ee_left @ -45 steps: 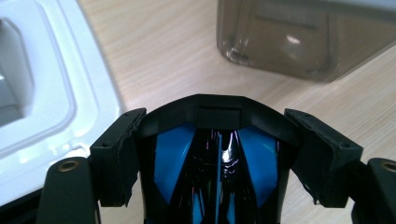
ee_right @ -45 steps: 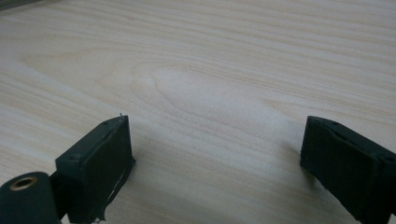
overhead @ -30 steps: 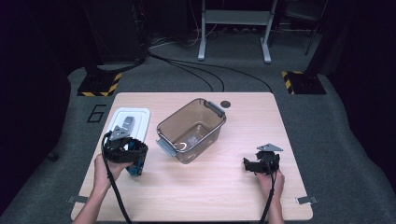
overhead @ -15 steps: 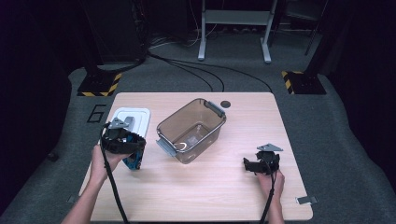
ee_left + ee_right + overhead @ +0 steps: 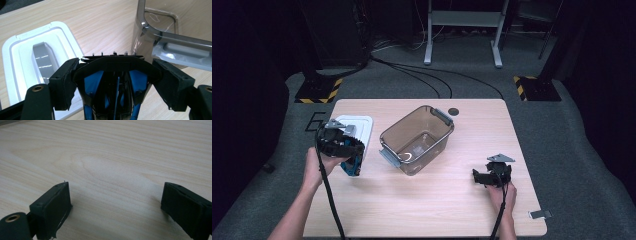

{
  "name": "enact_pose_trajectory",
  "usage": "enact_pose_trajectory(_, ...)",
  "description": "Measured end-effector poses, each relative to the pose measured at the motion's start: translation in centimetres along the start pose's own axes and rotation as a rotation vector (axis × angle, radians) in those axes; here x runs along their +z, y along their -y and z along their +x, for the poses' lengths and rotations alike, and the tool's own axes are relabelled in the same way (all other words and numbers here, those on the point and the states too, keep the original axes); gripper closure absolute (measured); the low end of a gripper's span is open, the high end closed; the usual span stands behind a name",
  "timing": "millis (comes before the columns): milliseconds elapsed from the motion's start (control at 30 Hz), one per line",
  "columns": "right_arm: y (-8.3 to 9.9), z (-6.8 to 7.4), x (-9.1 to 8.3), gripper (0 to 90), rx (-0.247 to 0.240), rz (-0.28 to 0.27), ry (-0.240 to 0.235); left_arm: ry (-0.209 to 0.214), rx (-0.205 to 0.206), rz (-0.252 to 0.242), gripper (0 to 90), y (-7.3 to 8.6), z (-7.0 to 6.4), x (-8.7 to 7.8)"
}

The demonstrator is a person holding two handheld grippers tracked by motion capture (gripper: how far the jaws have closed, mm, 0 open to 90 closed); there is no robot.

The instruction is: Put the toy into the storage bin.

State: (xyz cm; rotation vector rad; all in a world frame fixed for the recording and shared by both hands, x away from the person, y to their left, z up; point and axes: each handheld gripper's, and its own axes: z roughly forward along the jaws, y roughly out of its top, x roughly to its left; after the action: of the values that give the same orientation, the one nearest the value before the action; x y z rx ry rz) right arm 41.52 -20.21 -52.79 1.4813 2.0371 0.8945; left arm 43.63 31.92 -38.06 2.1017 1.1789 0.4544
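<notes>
My left gripper (image 5: 350, 162) is shut on a black and blue plastic object (image 5: 353, 166) at the left of the wooden table (image 5: 472, 135). In the left gripper view the object (image 5: 113, 75) sits between the two pads (image 5: 63, 85), blue ribs showing under a black curved top. Beyond it lies a white lid (image 5: 27, 60) with a grey centre. To its right stands a clear brown-tinted container (image 5: 160, 35). In the high view the container (image 5: 417, 140) stands empty at mid-table, and the lid (image 5: 360, 127) lies left of it. My right gripper (image 5: 477, 175) (image 5: 115, 212) rests open on bare wood at the front right.
A small dark round disc (image 5: 453, 111) sits near the table's far edge behind the container. A little grey tag (image 5: 539, 214) lies at the front right corner. Cables, a stand and black-and-yellow striped floor blocks (image 5: 319, 92) are beyond the table.
My left gripper has moved a little away from the person and leftward, toward the white lid, carrying the black and blue object. The right gripper has stayed still.
</notes>
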Motion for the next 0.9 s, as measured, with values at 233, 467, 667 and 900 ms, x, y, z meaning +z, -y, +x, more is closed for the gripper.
enact_pose_trajectory(233,0.0,0.0,0.0,7.8,-0.001,0.001,0.0,-0.007,0.007,0.007,24.6,-1.2,0.5,-0.4)
enact_pose_trajectory(467,0.0,0.0,0.0,7.8,-0.001,0.001,0.0,-0.019,0.009,0.007,24.6,-2.4,0.9,-0.4)
enact_pose_trajectory(667,0.0,0.0,0.0,7.8,0.004,-0.001,-0.001,-0.032,0.019,0.01,24.6,-3.4,1.2,-0.5)
enact_pose_trajectory(900,0.0,0.1,0.0,7.8,0.007,-0.002,-0.001,-0.046,0.018,0.003,24.6,-4.6,1.3,-0.6)
